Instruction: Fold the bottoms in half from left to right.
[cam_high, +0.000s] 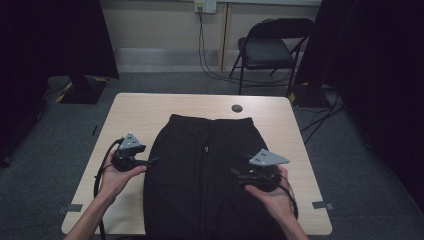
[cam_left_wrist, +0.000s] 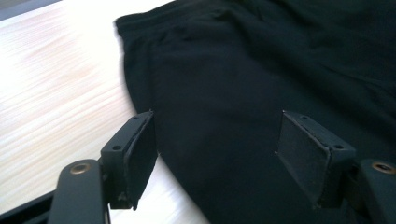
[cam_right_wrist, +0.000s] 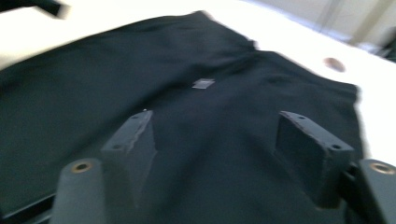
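Fingers (cam_left_wrist: 133, 156) of both grippers gape empty over the black trousers (cam_high: 205, 165), soft, limp cloth likely best pinched at its side edges on the bench (cam_high: 140, 107).

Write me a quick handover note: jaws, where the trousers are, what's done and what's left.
Left gripper: jaws open, at the left edge of the black trousers, nothing held.
Right gripper: jaws open, above the right half of the trousers, nothing held.
Trousers: spread flat on the table, waistband at the far side, legs running toward the person and off the near edge.
Done: trousers laid out; no fold visible yet.
Left: probably grip the cloth on each side and start folding.
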